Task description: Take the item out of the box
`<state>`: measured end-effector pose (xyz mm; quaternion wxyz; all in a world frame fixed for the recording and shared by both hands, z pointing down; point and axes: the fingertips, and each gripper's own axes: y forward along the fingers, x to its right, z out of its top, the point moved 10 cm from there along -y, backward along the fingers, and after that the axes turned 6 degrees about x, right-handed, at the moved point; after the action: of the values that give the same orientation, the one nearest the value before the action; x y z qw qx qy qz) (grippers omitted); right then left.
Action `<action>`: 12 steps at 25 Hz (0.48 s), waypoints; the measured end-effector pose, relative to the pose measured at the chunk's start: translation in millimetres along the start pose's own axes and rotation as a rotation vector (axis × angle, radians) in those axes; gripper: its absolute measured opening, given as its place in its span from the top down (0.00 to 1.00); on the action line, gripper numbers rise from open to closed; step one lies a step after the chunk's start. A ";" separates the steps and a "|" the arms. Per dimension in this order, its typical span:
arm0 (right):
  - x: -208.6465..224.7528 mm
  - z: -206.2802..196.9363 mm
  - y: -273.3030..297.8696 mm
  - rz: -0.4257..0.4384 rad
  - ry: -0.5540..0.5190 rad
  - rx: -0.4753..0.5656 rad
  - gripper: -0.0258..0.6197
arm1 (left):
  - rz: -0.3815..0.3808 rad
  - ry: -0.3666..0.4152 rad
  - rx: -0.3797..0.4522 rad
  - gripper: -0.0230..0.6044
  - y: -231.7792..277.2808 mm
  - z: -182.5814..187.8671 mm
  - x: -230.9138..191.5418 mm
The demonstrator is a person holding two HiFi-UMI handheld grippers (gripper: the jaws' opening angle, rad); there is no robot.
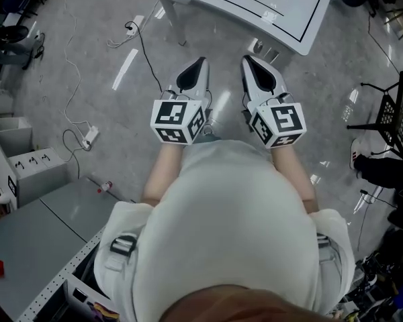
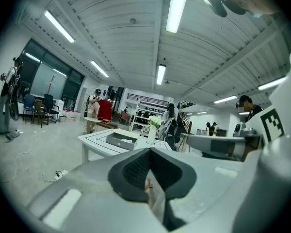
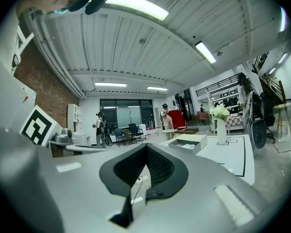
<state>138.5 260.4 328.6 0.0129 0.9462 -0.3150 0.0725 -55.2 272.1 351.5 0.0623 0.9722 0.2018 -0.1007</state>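
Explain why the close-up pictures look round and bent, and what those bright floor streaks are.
Left and right gripper views: wide-angle lenses bow the ceiling lights and blacken the corners. Head view: the floor streaks are probably glare from such lights.

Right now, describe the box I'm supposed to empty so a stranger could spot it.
Ahead stands a white table with black lines. On it sits a shallow open box, low and rectangular, unlike the tall flower vase beside it.
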 end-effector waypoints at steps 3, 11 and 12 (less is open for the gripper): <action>-0.9 -2.8 21.8 -0.027 0.011 0.005 0.96 | -0.025 0.017 -0.007 0.96 14.0 6.8 -20.0; -2.4 -2.5 72.6 -0.063 -0.002 0.015 0.96 | -0.063 0.002 -0.011 0.96 42.1 18.7 -66.0; -2.2 -2.8 77.7 -0.065 -0.005 0.014 0.96 | -0.064 -0.003 -0.012 0.96 45.0 19.1 -71.2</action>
<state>89.9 199.7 329.4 0.0080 0.9562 -0.2836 0.0717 -104.3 201.0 352.2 0.0654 0.9648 0.2331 -0.1028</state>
